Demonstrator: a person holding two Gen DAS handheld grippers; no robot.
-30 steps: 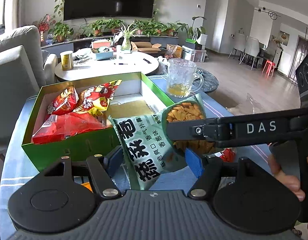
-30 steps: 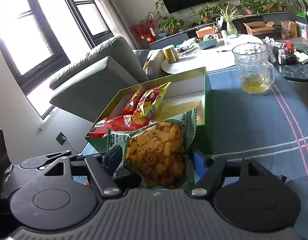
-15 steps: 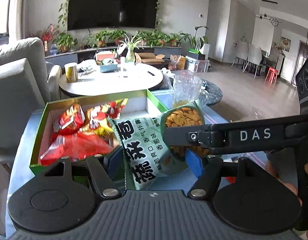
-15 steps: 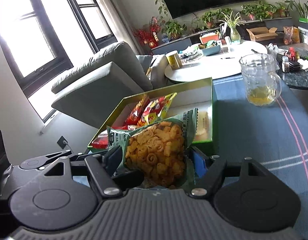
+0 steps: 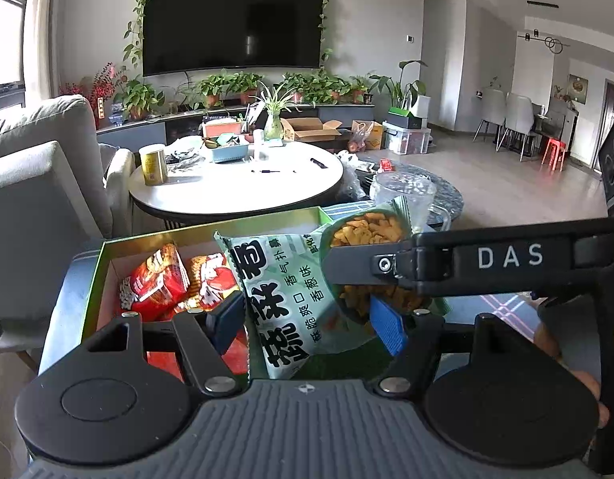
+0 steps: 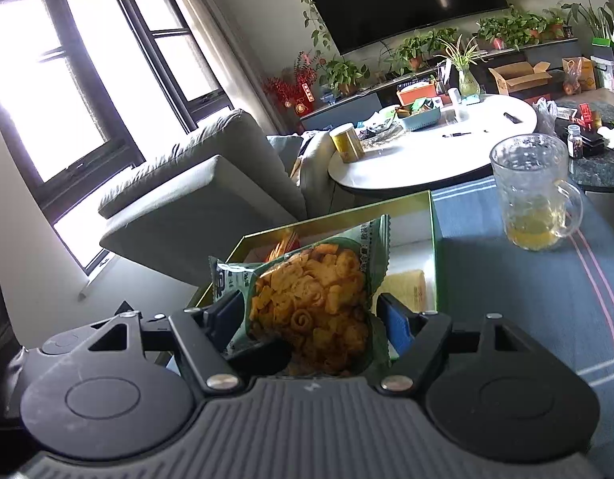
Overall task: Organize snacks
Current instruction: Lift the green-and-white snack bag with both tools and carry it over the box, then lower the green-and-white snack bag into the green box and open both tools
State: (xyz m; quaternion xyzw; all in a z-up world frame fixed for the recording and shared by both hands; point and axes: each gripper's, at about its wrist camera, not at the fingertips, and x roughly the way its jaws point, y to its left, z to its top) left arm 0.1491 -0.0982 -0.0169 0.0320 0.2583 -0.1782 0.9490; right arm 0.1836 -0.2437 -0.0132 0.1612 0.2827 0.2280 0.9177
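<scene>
A green snack bag [image 5: 283, 299] with a clear window of orange crackers [image 6: 310, 299] hangs in the air, held by both grippers. My left gripper [image 5: 307, 325] is shut on its printed end, blue pads pressing each side. My right gripper [image 6: 310, 319] is shut on the window end, and its finger [image 5: 466, 259] crosses the left wrist view from the right. Just beyond and below the bag lies an open green box [image 5: 267, 221] holding red snack packets [image 5: 155, 283] on its left side. The bag hides part of the box's right half [image 6: 434, 247].
A glass mug [image 6: 534, 199] with a little yellow liquid stands on the dark blue cloth right of the box. A grey sofa [image 6: 195, 199] sits left of the table. Behind is a round white table [image 5: 235, 183] with a tin and clutter. A hand [image 5: 546, 339] shows at right.
Both grippers have carried the green bag up and forward, from in front of the box's near wall to over the box. The grip on the bag is unchanged.
</scene>
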